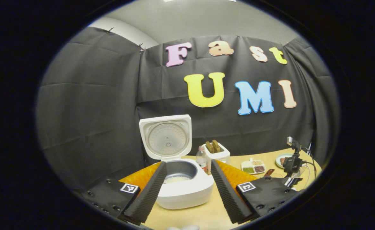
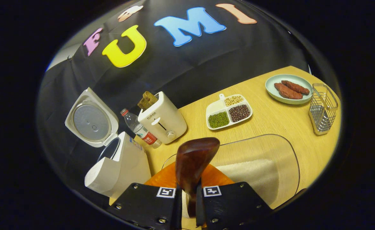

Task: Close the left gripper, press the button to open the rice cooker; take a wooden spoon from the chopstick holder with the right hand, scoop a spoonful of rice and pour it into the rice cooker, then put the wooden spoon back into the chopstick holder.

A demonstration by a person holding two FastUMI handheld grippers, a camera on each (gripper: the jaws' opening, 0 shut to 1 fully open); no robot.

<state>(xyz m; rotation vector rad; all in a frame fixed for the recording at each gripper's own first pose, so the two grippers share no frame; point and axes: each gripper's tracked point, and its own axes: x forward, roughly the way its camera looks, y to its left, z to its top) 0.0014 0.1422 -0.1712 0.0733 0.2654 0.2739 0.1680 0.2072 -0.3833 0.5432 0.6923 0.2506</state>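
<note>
held the wooden spoon [image 2: 195, 159] by its handle in the right gripper [image 2: 189, 195], both fingers clamped on it; dark reddish-brown, glossy, bowl tilted upward and seemingly bare of rice. hovered over a clear plastic container [image 2: 280, 143] holding white rice [image 2: 251, 172], just in front of the gripper. stood open at the left of the right gripper view: the white rice cooker [image 2: 123, 166], lid [image 2: 90, 119] raised upright with its round metal inner plate facing out. seen from the left gripper view, showed a grey inner pot [image 1: 180, 169] with a thin layer of rice [image 1: 176, 179] at the bottom. framed the cooker between the spread-apart fingers of the left gripper [image 1: 187, 172], gripping nothing. stood beside the cooker: a plastic water bottle [image 2: 139, 129] with a red cap, then a white toaster [image 2: 163, 119] with toast [image 2: 146, 100] poking from its slot. lay farther along the wooden table [image 2: 270, 118]: a divided white dish [image 2: 228, 111] with green beans, dark red beans, pale yellow beans and one whitish compartment. sat near the far edge: a pale green plate [image 2: 288, 88] carrying two brown sausages [image 2: 289, 89], and just beside it the wire chopstick holder [image 2: 323, 108], upright, nothing visible inside. appeared at the right of the left gripper view, small and far off: the right gripper [image 1: 291, 164].
</note>
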